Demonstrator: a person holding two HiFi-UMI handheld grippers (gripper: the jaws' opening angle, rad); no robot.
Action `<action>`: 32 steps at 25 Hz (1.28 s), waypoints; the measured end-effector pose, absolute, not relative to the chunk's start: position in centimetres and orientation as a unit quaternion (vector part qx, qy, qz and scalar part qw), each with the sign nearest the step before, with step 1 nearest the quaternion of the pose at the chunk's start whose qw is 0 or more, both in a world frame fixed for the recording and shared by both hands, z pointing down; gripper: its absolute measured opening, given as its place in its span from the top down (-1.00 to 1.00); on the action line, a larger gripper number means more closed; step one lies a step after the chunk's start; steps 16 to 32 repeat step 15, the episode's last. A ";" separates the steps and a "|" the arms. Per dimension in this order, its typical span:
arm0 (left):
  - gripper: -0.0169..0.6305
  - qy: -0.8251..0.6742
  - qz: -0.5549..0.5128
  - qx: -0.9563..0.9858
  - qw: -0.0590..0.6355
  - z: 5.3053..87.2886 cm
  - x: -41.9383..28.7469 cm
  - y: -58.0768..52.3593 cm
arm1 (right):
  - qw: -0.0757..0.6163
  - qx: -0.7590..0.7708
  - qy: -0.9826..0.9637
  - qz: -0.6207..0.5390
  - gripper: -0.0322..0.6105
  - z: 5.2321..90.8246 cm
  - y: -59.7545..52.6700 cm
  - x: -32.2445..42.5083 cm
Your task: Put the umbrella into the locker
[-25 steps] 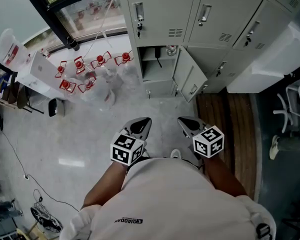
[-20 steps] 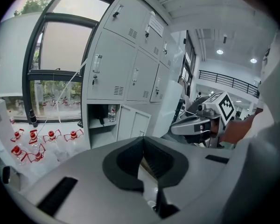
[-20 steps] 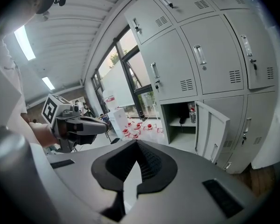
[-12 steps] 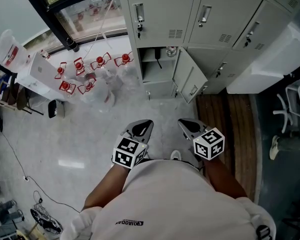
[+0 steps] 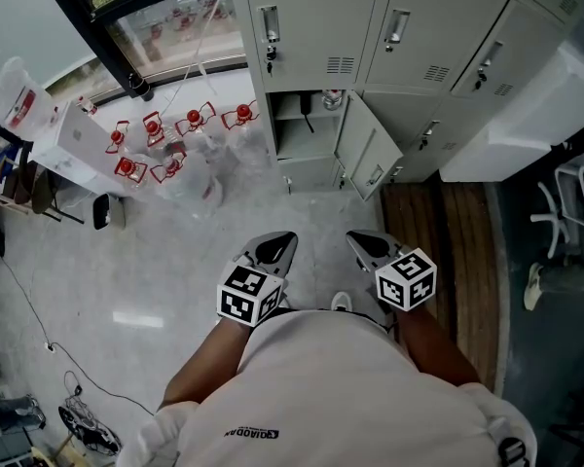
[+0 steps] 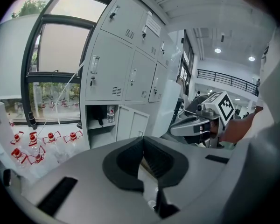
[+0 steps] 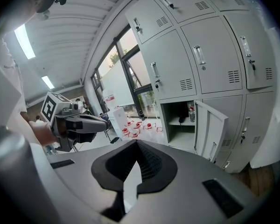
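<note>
The locker (image 5: 307, 132) in the bottom row stands with its door (image 5: 370, 149) swung out to the right. On its upper shelf are a water bottle (image 5: 332, 98) and a dark object (image 6: 99, 114) too small to identify; no umbrella is plainly visible. My left gripper (image 5: 277, 246) and right gripper (image 5: 365, 243) are side by side in front of my chest, well short of the locker, both pointing at it. In the left gripper view the left gripper (image 6: 142, 141) is shut and empty. The right gripper (image 7: 136, 146) is likewise shut with nothing in it.
Packs of red-capped bottles (image 5: 175, 129) lie on the pale floor left of the locker, beside a white box (image 5: 73, 139). A white counter (image 5: 526, 115) and a chair (image 5: 565, 232) are at the right, beyond a wooden floor strip (image 5: 448, 222). Cables (image 5: 78, 397) trail at lower left.
</note>
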State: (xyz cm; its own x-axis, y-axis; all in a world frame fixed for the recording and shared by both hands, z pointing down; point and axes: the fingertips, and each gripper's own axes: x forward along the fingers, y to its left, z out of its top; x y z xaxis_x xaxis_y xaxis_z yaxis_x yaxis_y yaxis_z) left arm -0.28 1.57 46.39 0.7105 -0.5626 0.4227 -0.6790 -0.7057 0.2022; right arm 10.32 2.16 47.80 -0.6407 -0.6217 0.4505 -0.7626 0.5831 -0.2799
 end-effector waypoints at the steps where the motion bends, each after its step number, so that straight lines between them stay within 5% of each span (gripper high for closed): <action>1: 0.90 -0.341 0.168 0.908 0.174 46.4 -0.3 1.7 | 0.155 0.394 -0.876 0.229 0.78 47.8 2.2 10.3; 32: 0.90 -0.339 0.171 0.909 0.172 46.4 -0.3 2.2 | 0.166 0.389 -0.878 0.223 0.78 48.0 2.6 10.3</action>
